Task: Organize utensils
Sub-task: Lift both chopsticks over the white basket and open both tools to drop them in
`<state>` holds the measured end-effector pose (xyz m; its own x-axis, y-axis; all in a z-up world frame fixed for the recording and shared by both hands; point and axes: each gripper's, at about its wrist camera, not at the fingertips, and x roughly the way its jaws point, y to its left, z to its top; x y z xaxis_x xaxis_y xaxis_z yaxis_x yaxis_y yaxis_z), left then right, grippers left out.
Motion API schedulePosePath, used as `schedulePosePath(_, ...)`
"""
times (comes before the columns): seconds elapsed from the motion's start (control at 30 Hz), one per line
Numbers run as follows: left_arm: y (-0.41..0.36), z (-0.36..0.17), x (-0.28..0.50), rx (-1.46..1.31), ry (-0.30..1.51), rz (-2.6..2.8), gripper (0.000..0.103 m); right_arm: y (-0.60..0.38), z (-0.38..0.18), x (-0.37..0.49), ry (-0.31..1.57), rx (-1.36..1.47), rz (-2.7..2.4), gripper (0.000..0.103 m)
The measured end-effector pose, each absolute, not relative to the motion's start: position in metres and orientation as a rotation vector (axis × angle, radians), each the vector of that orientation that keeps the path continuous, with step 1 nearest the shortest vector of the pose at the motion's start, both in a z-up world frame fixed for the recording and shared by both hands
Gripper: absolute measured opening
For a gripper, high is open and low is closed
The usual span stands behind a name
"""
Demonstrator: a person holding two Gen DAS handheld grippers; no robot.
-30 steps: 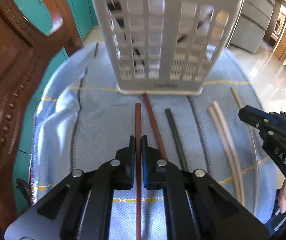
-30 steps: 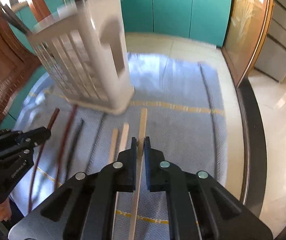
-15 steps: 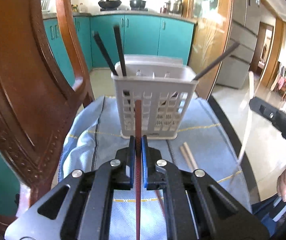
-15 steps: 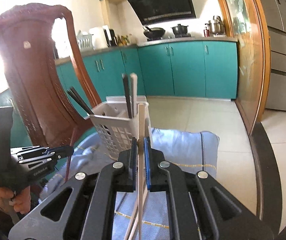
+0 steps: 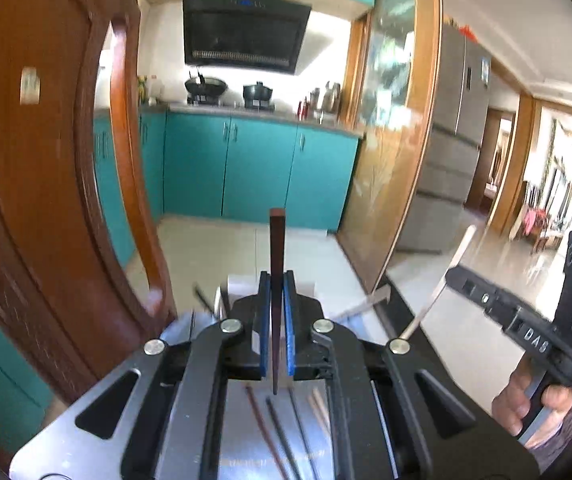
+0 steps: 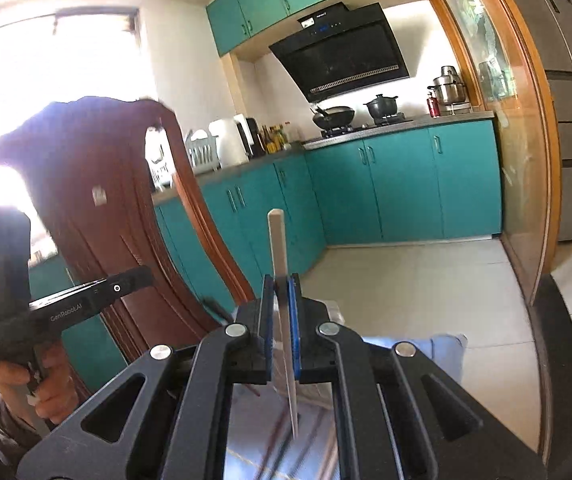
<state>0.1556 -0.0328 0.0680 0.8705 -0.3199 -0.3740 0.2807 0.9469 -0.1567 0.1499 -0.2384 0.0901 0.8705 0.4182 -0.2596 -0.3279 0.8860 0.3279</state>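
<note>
My left gripper (image 5: 274, 280) is shut on a dark red-brown chopstick (image 5: 276, 240) that stands upright between its blue pads, raised high above the table. My right gripper (image 6: 281, 282) is shut on a pale wooden chopstick (image 6: 277, 240), also upright and raised. The right gripper also shows in the left wrist view (image 5: 458, 276) with its pale chopstick (image 5: 446, 276). The left gripper shows at the left of the right wrist view (image 6: 141, 276). The white utensil basket (image 5: 237, 282) is mostly hidden behind the left gripper. Several chopsticks (image 5: 277, 428) lie on the cloth below.
A carved wooden chair back (image 5: 45, 200) rises close on the left, also in the right wrist view (image 6: 97, 208). Teal kitchen cabinets (image 5: 261, 168) and a tiled floor lie beyond. The blue cloth (image 6: 446, 344) covers the table under both grippers.
Both grippers have lifted their chopsticks off the cloth and tilted up, so the views now look across the kitchen and the basket has dropped behind the grippers.
</note>
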Motion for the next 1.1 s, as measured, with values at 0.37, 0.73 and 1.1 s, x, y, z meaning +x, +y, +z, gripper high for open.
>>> schedulePosePath(0.37, -0.012, 0.092, 0.202, -0.253, 0.296, -0.208, 0.007, -0.253, 0.127, 0.218, 0.247, 0.505, 0.376, 0.008)
schedulePosePath(0.73, -0.035, 0.024, 0.254, -0.174, 0.454, -0.143, 0.007, -0.216, 0.069, 0.248, 0.314, 0.316, 0.232, 0.008)
schedulePosePath(1.1, -0.033, 0.017, 0.234, -0.167, 0.41, -0.164, 0.012, -0.232, 0.065, 0.21, 0.263, 0.311, 0.222, 0.032)
